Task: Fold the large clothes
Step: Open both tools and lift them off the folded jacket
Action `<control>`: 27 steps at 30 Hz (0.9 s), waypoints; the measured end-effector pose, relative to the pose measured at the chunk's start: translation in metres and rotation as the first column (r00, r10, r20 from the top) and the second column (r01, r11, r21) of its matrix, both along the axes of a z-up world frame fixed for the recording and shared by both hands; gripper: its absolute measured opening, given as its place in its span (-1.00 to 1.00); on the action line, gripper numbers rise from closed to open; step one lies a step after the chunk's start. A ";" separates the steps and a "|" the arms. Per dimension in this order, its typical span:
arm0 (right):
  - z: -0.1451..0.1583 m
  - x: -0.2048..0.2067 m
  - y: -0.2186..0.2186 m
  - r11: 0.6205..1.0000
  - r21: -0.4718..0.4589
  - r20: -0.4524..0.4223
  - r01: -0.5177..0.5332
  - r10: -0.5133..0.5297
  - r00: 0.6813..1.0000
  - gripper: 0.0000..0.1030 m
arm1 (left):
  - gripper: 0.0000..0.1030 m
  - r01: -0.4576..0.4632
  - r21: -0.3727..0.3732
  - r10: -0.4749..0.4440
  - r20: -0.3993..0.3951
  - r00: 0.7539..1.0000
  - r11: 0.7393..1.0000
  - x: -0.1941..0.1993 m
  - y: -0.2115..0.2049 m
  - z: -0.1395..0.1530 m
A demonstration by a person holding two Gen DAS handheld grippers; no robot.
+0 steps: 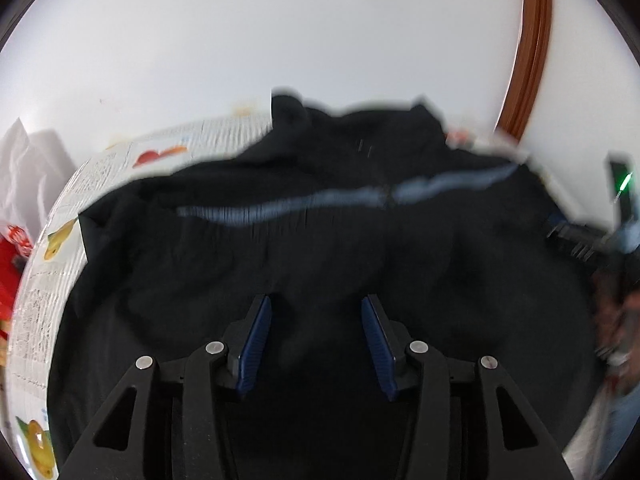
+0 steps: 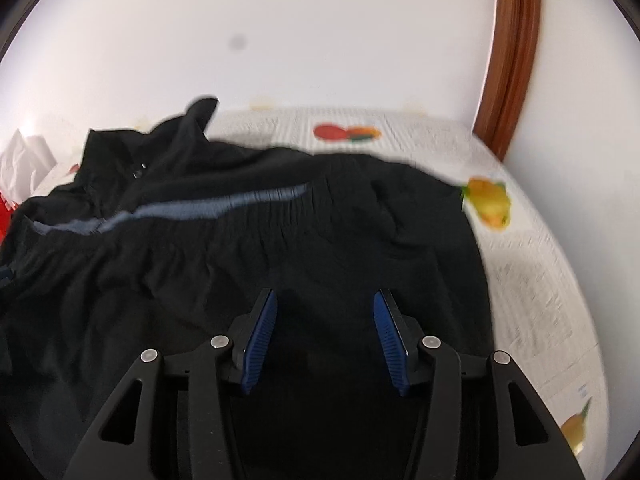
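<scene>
Your left gripper (image 1: 316,320) is hanging over the black garment (image 1: 320,248) w/ jaws apart, nothing pinched between the blue pads (image 1: 256,344). Your right gripper (image 2: 324,316) is doing the same, released, pads clear of fabric. The garment is lying rumpled on the fruit-print cloth (image 2: 532,264), its grey-blue stripe (image 2: 224,204) running across, white wall (image 2: 320,40) behind.

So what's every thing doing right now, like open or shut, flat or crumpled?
Left gripper: jaws open, nothing pinched, over the dark cloth.
Right gripper: jaws open, nothing pinched, over the dark cloth.
Black garment: spread on the table, rumpled, collar end bunched up, blue stripe facing up.
Fruit-print tablecloth: lying flat, partly covered by the garment.
</scene>
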State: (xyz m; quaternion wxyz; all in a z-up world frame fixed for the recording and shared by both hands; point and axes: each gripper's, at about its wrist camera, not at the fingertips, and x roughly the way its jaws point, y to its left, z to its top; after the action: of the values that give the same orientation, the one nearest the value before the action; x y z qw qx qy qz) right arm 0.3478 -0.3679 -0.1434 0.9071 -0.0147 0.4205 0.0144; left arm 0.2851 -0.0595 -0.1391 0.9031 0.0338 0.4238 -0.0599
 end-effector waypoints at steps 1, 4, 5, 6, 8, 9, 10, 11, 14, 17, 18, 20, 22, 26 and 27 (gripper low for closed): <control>0.000 0.000 0.002 1.000 -0.026 0.002 0.000 0.000 1.000 -0.03 | -0.09 -0.005 0.010 0.005 -0.005 1.000 1.000 0.000 0.001 -0.004; -0.004 0.000 0.010 0.995 -0.099 0.000 0.003 -0.003 1.000 -0.03 | -0.09 -0.021 0.047 0.021 0.003 1.000 0.999 -0.005 0.009 -0.006; -0.004 0.000 0.013 0.993 -0.117 0.003 0.004 -0.003 1.000 -0.02 | -0.09 -0.032 0.058 0.032 -0.001 0.999 0.998 -0.007 0.011 -0.005; -0.004 -0.001 0.014 0.992 -0.125 0.004 0.005 -0.005 1.000 -0.02 | -0.09 -0.041 0.060 0.042 -0.003 0.999 0.997 -0.010 0.018 -0.004; -0.004 -0.001 0.011 0.993 -0.118 0.003 0.011 -0.011 1.000 -0.01 | -0.09 -0.054 0.073 0.054 -0.005 0.999 0.996 -0.016 0.031 -0.004; -0.003 -0.001 0.010 0.994 -0.110 0.002 0.012 -0.012 1.000 -0.01 | -0.10 -0.059 0.082 0.060 -0.006 0.998 0.995 -0.020 0.037 -0.004; -0.003 -0.001 0.008 0.995 -0.101 0.000 0.015 -0.015 1.000 -0.01 | -0.13 -0.069 0.087 0.070 -0.003 0.998 0.994 -0.024 0.046 -0.004; -0.003 -0.001 0.007 0.995 -0.103 0.000 0.017 -0.017 1.000 -0.01 | -0.15 -0.074 0.079 0.074 0.000 0.997 0.994 -0.029 0.055 -0.002; -0.003 0.000 0.009 0.992 -0.127 0.000 0.015 -0.015 1.000 -0.01 | -0.16 -0.083 0.060 0.082 0.018 0.996 0.995 -0.048 0.076 0.006; 0.001 -0.004 0.013 0.980 -0.195 -0.009 0.045 -0.048 0.999 -0.01 | -0.16 -0.117 0.042 0.116 0.021 0.993 0.992 -0.064 0.099 0.015; 0.005 -0.009 0.017 0.973 -0.223 -0.010 0.062 -0.066 0.998 -0.01 | -0.16 -0.126 0.022 0.126 0.018 0.992 0.992 -0.069 0.108 0.017; 0.016 -0.027 0.027 0.977 -0.201 0.001 0.066 -0.067 0.998 -0.01 | -0.16 -0.166 -0.003 0.166 0.017 0.986 0.986 -0.081 0.126 0.022; 0.027 -0.049 0.046 0.984 -0.175 0.008 0.043 -0.042 0.999 -0.01 | -0.16 -0.187 -0.021 0.187 0.015 0.982 0.982 -0.088 0.137 0.023; 0.037 -0.085 0.097 0.994 -0.108 0.030 -0.021 0.025 0.999 0.00 | -0.16 -0.226 -0.043 0.227 0.004 0.974 0.973 -0.116 0.163 0.025; 0.037 -0.092 0.110 0.995 -0.087 0.033 -0.043 0.046 0.998 0.00 | -0.16 -0.235 -0.045 0.235 0.000 0.972 0.971 -0.126 0.169 0.025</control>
State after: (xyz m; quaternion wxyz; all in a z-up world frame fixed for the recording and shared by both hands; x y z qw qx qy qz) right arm 0.2554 -0.2580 -0.1060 0.9122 -0.0636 0.4043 0.0160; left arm 0.1589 0.1099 -0.1138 0.9055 -0.0367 0.4210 0.0380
